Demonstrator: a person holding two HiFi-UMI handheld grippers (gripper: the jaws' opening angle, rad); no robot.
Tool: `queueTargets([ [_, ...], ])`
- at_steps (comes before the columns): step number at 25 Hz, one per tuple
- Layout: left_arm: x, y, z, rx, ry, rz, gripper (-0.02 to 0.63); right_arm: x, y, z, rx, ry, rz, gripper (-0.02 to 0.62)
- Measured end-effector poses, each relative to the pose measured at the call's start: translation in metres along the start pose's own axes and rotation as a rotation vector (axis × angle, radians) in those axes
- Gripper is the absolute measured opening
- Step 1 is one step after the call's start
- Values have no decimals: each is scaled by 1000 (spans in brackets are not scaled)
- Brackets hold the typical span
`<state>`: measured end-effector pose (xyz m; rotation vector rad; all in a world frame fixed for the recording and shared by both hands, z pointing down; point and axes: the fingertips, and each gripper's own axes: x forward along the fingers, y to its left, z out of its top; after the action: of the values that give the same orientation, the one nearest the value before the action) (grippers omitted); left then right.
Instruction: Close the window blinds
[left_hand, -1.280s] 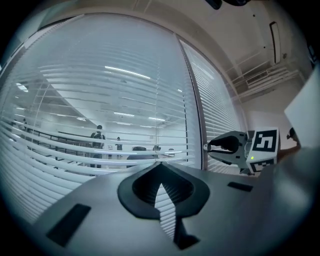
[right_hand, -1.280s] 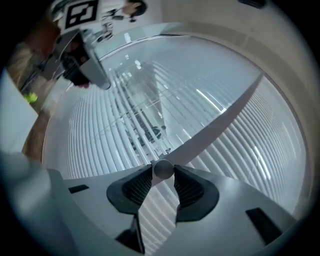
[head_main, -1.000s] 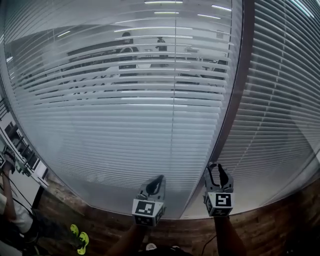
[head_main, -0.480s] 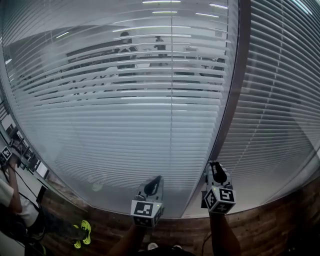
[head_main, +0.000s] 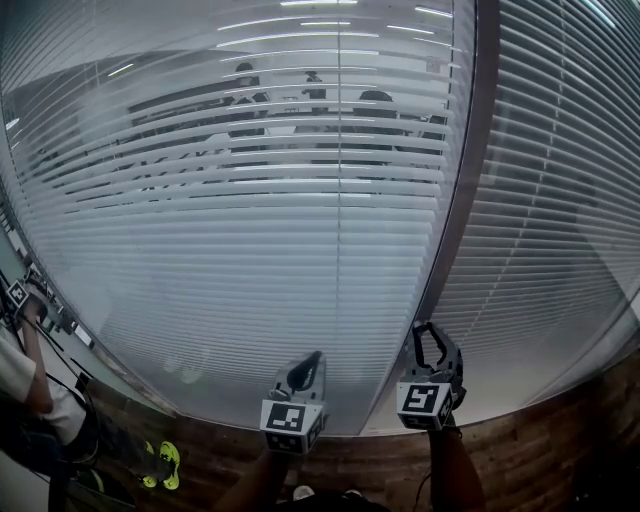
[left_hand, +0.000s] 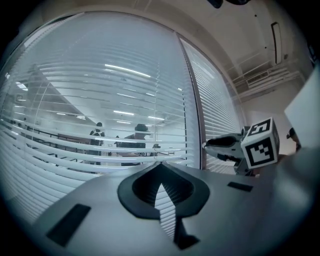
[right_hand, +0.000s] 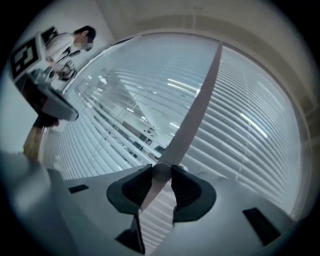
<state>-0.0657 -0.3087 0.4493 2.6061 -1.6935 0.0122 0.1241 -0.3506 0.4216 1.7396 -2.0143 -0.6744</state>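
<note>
White slatted blinds (head_main: 250, 230) cover the glass in front of me; their upper slats stand tilted apart, so the room behind shows through. My right gripper (head_main: 432, 335) (right_hand: 161, 175) points level at the foot of the brown window post (head_main: 470, 180). Its jaws have just been closing, and the pads now press on a small round grey wand end (right_hand: 161, 171). It also shows in the left gripper view (left_hand: 212, 145). My left gripper (head_main: 312, 358) (left_hand: 160, 172) is held level beside it, shut and empty, a little short of the slats.
A second blind panel (head_main: 560, 200) hangs right of the post. A thin cord (head_main: 340, 250) runs down the left panel. A person (head_main: 30, 400) stands at the lower left on the wooden floor (head_main: 540, 450). People (head_main: 245, 75) sit behind the glass.
My right gripper has rolled about its own axis, its marker cube turning, and stayed at the post. The left gripper has kept still. The person at the lower left has shifted.
</note>
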Motion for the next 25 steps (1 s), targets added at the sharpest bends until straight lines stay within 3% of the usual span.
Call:
queueTargets([
  [4, 0, 0, 0, -16, 8, 7, 0, 0, 6, -1, -325, 50, 4, 126],
  [8, 2, -4, -2, -1, 8, -13, 0, 1, 9, -3, -500, 34, 47, 126],
  [12, 2, -9, -4, 15, 7, -29, 0, 2, 12, -9, -749, 45, 35, 126],
  [14, -1, -10, -2, 13, 7, -19, 0, 4, 13, -10, -785, 30, 16, 126],
  [15, -2, -10, -2, 12, 9, -18, 0, 3, 14, -10, -747, 25, 20, 126],
  [19, -4, -15, -3, 16, 4, -36, 0, -13, 10, 7, -412, -33, 16, 126],
  [25, -6, -14, 0, 17, -8, -28, 0, -19, 6, 20, 3, -92, -3, 143],
])
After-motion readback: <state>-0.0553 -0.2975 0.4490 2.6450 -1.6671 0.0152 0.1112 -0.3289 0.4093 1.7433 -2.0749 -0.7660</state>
